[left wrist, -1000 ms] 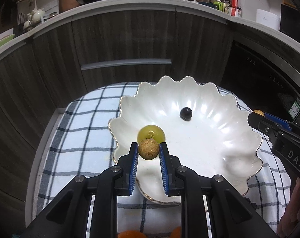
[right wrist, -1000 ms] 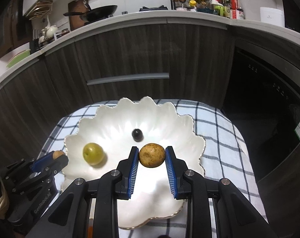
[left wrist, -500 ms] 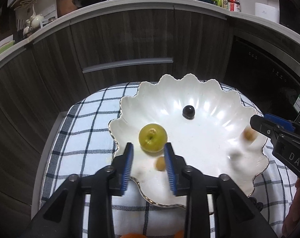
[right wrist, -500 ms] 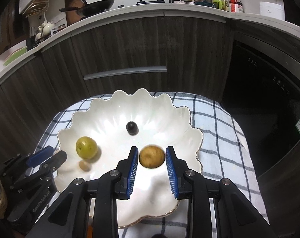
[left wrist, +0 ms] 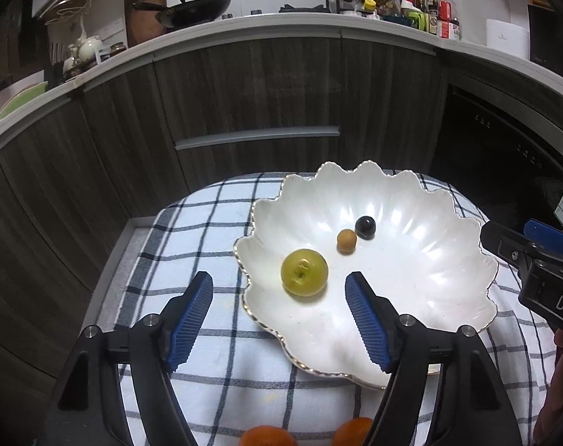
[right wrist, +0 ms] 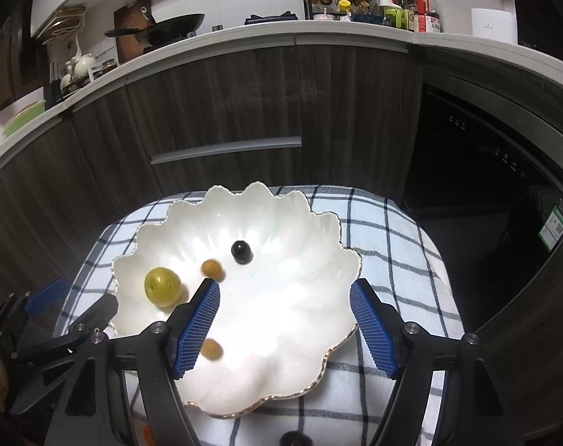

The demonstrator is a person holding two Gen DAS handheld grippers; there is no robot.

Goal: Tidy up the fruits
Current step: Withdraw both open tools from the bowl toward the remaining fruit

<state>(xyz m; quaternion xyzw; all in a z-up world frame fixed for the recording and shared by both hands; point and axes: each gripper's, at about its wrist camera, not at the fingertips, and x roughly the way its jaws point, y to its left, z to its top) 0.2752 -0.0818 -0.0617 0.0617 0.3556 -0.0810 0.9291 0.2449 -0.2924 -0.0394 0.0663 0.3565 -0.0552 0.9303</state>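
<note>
Bowl point(right wrist: 333, 223) holds four fruits (two brown point(right wrist: 211, 268)).

A white scalloped bowl point(right wrist: 326, 230) on a checked cloth holds a green-yellow fruit point(right wrist: 163, 285) at its left, a dark berry point(right wrist: 241, 251) near the middle, and two small brown fruits point(right wrist: 211, 268), one point(right wrist: 211, 349) nearer the front.

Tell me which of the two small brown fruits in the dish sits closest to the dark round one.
The small brown fruit between the green fruit and the dark fruit. The other brown fruit lies nearer the camera, beside the right gripper's left finger.
</note>
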